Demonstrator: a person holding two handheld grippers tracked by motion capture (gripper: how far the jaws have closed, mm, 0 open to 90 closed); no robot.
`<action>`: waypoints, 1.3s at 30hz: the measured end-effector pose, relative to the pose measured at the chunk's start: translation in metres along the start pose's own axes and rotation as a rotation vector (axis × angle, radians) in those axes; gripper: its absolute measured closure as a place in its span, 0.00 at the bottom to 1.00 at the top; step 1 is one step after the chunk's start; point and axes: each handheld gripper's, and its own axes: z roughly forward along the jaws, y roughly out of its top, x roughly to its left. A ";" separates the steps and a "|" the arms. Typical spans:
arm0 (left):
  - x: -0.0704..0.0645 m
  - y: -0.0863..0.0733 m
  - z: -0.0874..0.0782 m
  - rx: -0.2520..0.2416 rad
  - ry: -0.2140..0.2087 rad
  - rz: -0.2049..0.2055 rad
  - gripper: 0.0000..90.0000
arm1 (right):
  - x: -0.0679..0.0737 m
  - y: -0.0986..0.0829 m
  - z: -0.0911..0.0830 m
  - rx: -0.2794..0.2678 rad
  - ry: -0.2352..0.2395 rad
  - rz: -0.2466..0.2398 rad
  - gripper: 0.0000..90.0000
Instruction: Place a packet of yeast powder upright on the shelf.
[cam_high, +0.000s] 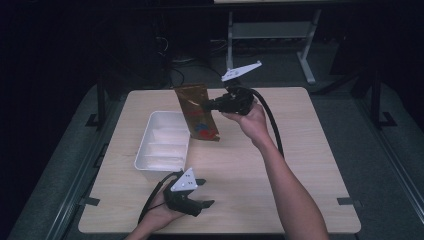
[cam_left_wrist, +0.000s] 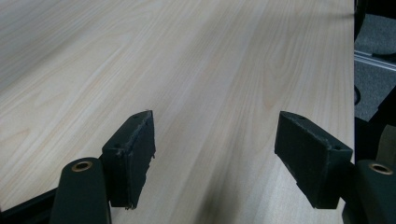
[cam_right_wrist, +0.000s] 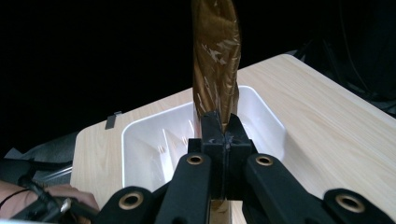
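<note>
- Dark room around a pale wood-grain desk (cam_high: 280, 150), with a metal frame (cam_high: 270, 30) standing behind it.
- Right tool (cam_high: 206, 106) is clenched on a brown foil snack packet (cam_high: 196, 111), pinched at one side edge so the packet hangs upright in the air, its lower end just over the desk.
- In the right gripper view the packet (cam_right_wrist: 216, 60) rises straight up from between the closed jaws of that tool (cam_right_wrist: 219, 135); gripping by the edge probably keeps the bag's body free to drop in.
- White plastic bin (cam_high: 145, 150) sits just beyond and below the packet as seen from that tool, its rim (cam_right_wrist: 126, 140) open upward and nothing visible lying inside, so it looks like the likely destination.
- Left tool (cam_high: 202, 192) is released, jaws spread wide and holding nothing, resting low on the near side of the bin; ahead of it (cam_left_wrist: 215, 154) lies bare wood running to the desk's edge.
- Open room: wide free surface to the right tool's near side; the bin's near wall is the one edge the packet's bottom must pass over.
</note>
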 end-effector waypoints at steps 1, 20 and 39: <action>0.000 0.000 0.000 0.000 -0.003 0.000 0.31 | 0.002 0.002 0.004 0.002 0.006 0.002 1.00; -0.006 -0.016 -0.008 0.028 -0.012 0.002 0.31 | 0.013 0.018 0.074 0.026 0.065 -0.004 1.00; -0.005 -0.020 -0.006 0.046 -0.005 0.009 0.31 | 0.015 0.011 0.114 0.030 0.098 0.022 1.00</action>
